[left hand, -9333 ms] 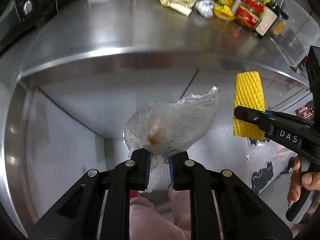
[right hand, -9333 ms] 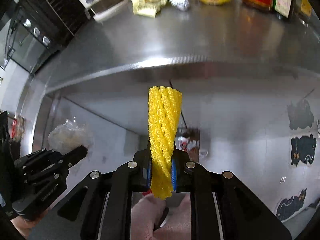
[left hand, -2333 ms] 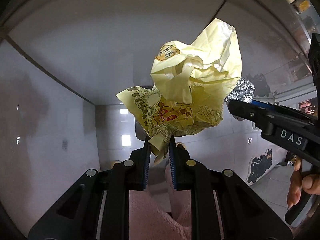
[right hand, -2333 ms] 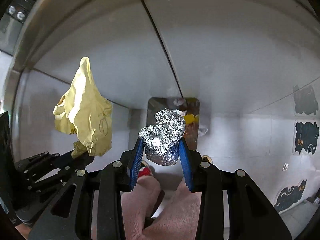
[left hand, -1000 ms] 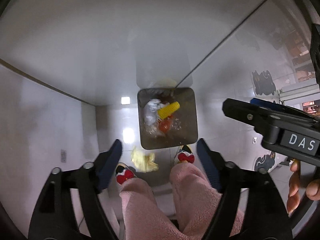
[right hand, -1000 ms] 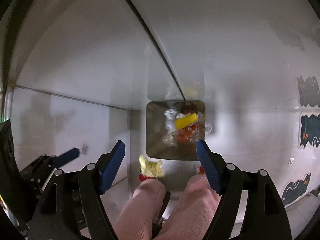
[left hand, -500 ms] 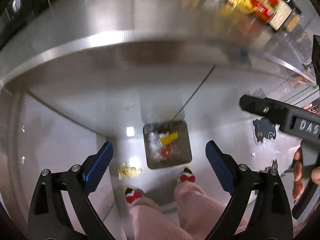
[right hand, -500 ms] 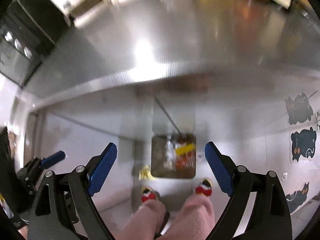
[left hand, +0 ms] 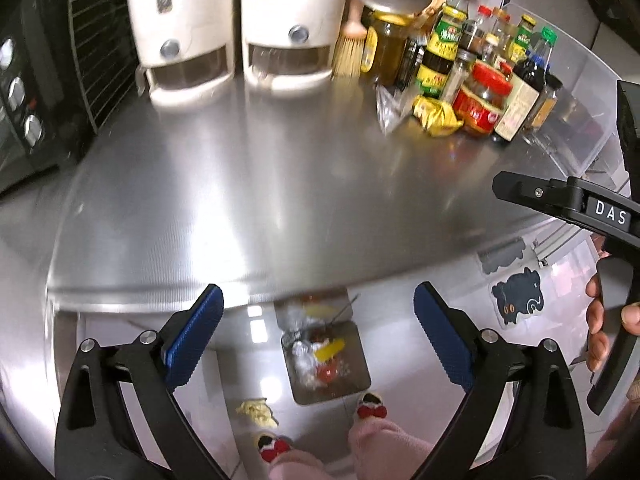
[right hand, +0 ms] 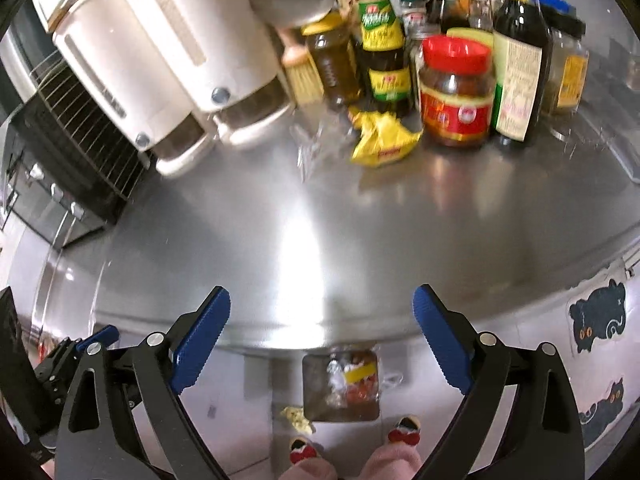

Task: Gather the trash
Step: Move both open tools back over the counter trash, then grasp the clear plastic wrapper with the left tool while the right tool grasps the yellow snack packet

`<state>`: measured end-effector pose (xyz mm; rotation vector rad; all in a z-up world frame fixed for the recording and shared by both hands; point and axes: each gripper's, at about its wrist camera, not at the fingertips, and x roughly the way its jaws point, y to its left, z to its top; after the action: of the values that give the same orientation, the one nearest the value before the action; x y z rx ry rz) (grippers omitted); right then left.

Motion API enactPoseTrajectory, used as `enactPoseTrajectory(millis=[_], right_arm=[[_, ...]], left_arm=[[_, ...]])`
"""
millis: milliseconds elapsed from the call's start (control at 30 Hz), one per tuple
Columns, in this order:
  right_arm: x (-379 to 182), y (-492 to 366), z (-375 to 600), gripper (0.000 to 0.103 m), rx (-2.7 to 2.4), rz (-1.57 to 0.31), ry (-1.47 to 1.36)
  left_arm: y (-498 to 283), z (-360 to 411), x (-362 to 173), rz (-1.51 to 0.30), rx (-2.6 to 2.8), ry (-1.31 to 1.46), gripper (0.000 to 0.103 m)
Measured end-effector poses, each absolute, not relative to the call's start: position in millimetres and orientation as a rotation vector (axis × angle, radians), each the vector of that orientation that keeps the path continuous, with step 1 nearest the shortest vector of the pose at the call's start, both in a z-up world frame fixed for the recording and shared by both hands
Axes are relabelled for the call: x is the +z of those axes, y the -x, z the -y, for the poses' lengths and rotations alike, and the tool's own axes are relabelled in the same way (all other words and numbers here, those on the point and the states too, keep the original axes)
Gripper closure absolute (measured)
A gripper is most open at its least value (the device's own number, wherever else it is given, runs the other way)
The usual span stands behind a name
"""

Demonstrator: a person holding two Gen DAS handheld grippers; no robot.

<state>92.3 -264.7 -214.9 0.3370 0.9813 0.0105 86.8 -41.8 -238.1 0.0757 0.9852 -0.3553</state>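
My left gripper (left hand: 318, 338) is open and empty above the front edge of the steel counter (left hand: 280, 200). My right gripper (right hand: 322, 344) is open and empty too, and shows in the left wrist view (left hand: 560, 200). A crumpled yellow wrapper (left hand: 436, 116) and a clear plastic scrap (left hand: 386, 110) lie on the counter in front of the jars; the wrapper (right hand: 384, 138) and scrap (right hand: 316, 148) also show in the right wrist view. On the floor below, a bin (left hand: 326, 364) holds trash. A crumpled yellow paper (left hand: 256, 412) lies on the floor beside the bin.
Jars and sauce bottles (right hand: 456, 92) crowd the back right. Two white dispensers (left hand: 232, 24) stand at the back. A black oven (left hand: 36, 72) stands at the left, a clear plastic box (left hand: 580, 92) at the right. My feet (left hand: 372, 412) are by the bin.
Both grippers have lifted from pointing down at the bin toward the countertop. Earlier they let go of the yellow paper and the foil ball; the paper landed on the floor.
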Motion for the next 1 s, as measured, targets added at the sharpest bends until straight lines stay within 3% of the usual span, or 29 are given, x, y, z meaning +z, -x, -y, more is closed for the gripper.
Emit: enactPoseTrajectory(millis=[367, 433, 567, 700, 1000], right_arm=[[-204, -156, 302, 0.011, -0.015, -0.947, -0.3], [-206, -171, 308, 0.015, -0.015, -0.944, -0.291], [-215, -198, 318, 0.036, -0.019, -0.964, -0.265], [-231, -223, 328, 0.048, -0.035, -0.998, -0.242], [-253, -253, 338, 0.049, -0.039, -1.028, -0.234]], left_arm=[[-157, 82, -222, -0.939, -0.404, -0.086, 0.012], [-170, 89, -223, -0.937, -0.415, -0.082, 0.013], [-198, 107, -228, -0.943, -0.443, -0.085, 0.02], [-225, 126, -237, -0.954, -0.472, -0.112, 0.025], [-269, 162, -261, -0.987, -0.522, -0.133, 0.026]])
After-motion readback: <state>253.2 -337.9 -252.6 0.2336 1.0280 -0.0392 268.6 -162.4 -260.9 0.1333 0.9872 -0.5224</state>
